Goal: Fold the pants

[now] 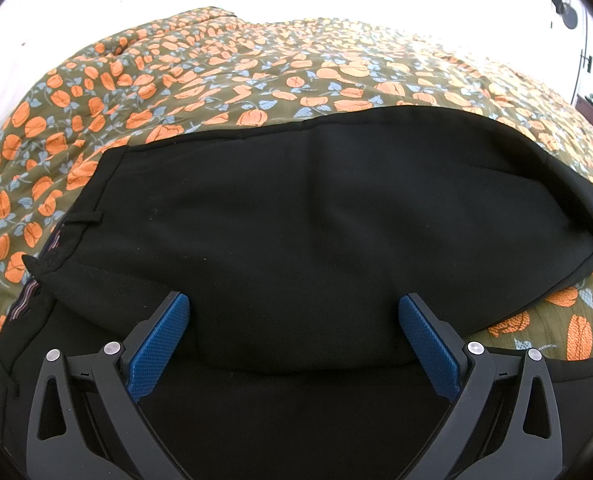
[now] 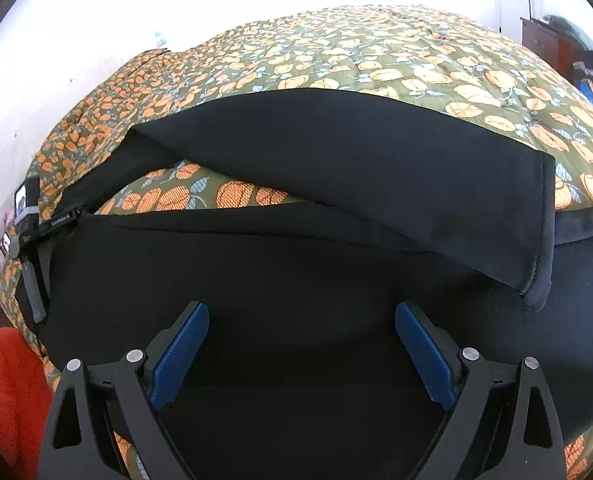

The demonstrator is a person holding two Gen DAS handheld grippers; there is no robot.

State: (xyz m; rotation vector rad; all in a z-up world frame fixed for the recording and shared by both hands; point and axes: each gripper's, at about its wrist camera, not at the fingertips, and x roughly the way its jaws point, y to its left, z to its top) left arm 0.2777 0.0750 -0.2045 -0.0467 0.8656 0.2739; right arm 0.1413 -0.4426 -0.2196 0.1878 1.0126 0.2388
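Note:
Black pants point(image 1: 304, 208) lie on a bed with an olive bedspread point(image 1: 224, 64) printed with orange flowers. In the left wrist view the waistband with a belt loop point(image 1: 84, 220) is at the left, and one layer lies folded over another. My left gripper point(image 1: 294, 308) is open just above the black cloth, holding nothing. In the right wrist view the pants point(image 2: 336, 168) show a leg folded over, its hem end point(image 2: 536, 240) at the right, with a strip of bedspread point(image 2: 216, 196) showing between the layers. My right gripper point(image 2: 302, 316) is open above the lower layer, empty.
The other hand-held gripper point(image 2: 28, 220) shows at the left edge of the right wrist view. Something red-orange point(image 2: 12, 392) is at the lower left. A dark wooden cabinet point(image 2: 544, 40) and piled items stand at the far right. White walls surround the bed.

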